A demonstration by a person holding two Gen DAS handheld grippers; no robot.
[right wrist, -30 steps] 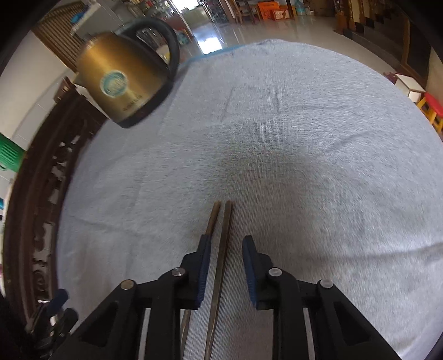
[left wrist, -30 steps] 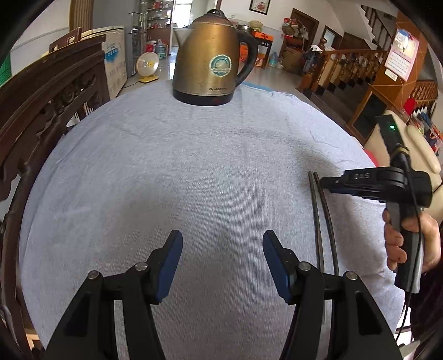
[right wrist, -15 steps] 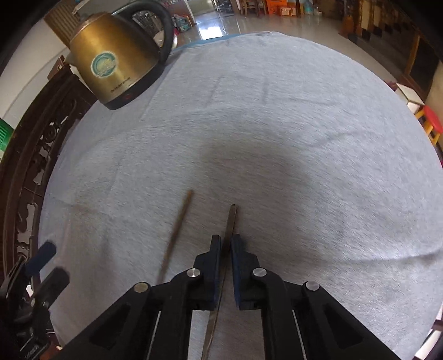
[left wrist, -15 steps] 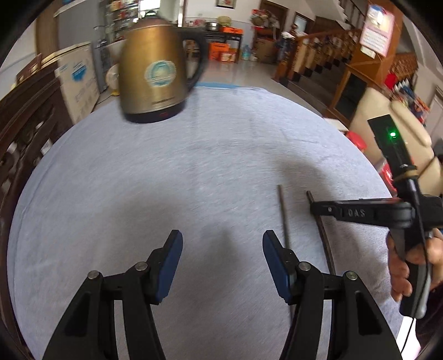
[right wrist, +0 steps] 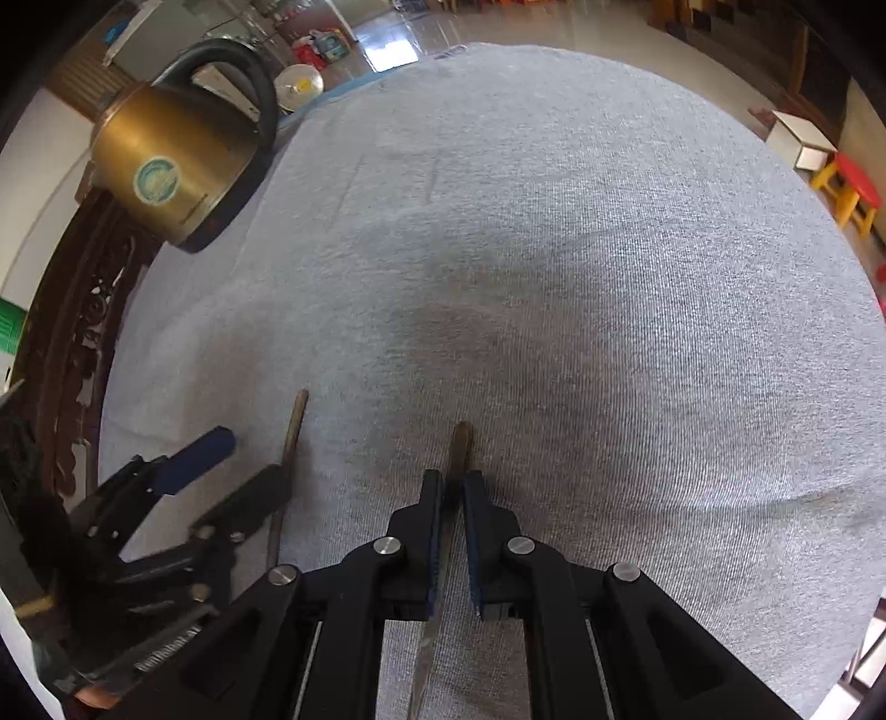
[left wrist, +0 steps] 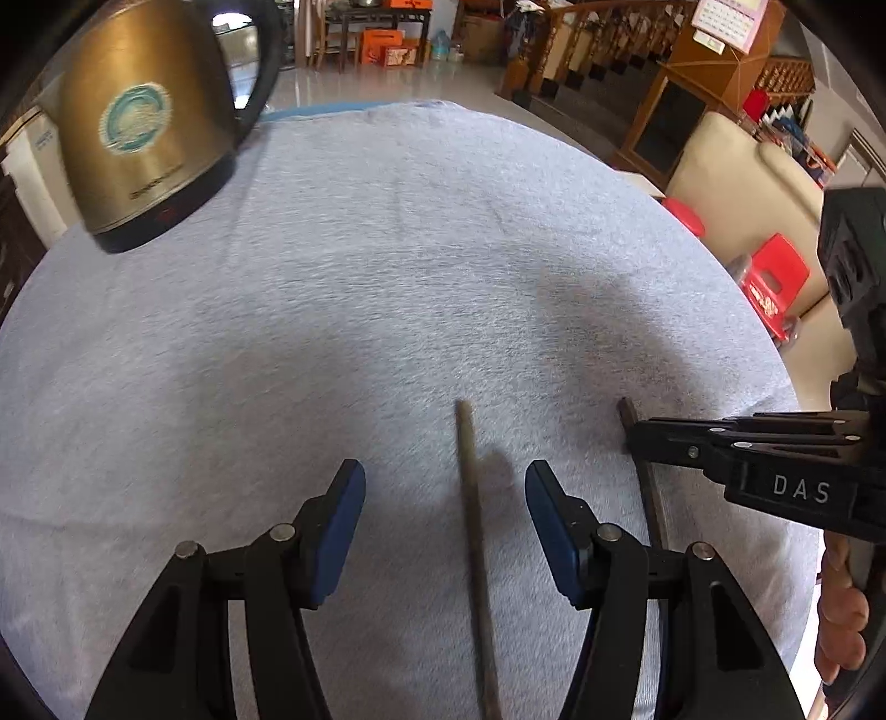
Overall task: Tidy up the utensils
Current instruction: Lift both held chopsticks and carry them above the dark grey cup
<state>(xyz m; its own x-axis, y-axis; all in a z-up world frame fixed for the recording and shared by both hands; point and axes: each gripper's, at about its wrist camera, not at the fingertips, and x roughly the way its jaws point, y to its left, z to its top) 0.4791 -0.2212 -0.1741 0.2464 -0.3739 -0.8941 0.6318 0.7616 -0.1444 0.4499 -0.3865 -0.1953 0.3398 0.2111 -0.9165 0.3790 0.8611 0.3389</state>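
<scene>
1. Two chopsticks, thin, dark brown, slightly tapered. One chopstick [right wrist: 457,443] is pinched between the blue pads of my right gripper [right wrist: 453,501], its tip sticking out ahead of the jaws. The other chopstick [left wrist: 470,498] lies flat on the cloth between the spread jaws of my left gripper [left wrist: 444,515], touching neither pad.
2. Left gripper: black arms with silver rivets, blue rubbery pads [left wrist: 343,520], standing wide apart.
3. Right gripper: same build, jaws pressed onto the chopstick. Its side carries white letters "DAS" in the left wrist view. Fingers of my right hand [left wrist: 841,615] wrap its handle.
4. Cloth [right wrist: 609,277]: grey knit, fine ribbed weave, covering a round table, with soft creases ahead of the right gripper.
5. Kettle [right wrist: 166,171]: brushed gold metal, black base and looped black handle, round teal and white badge; stands far ahead and to the left of both grippers. Small lettering near its base, too blurred to read.
6. Room: carved dark wood chair [right wrist: 72,343] at the left table edge, wooden stair railing [left wrist: 598,33], red plastic stools [left wrist: 775,277], glossy tiled floor, wall calendar.
</scene>
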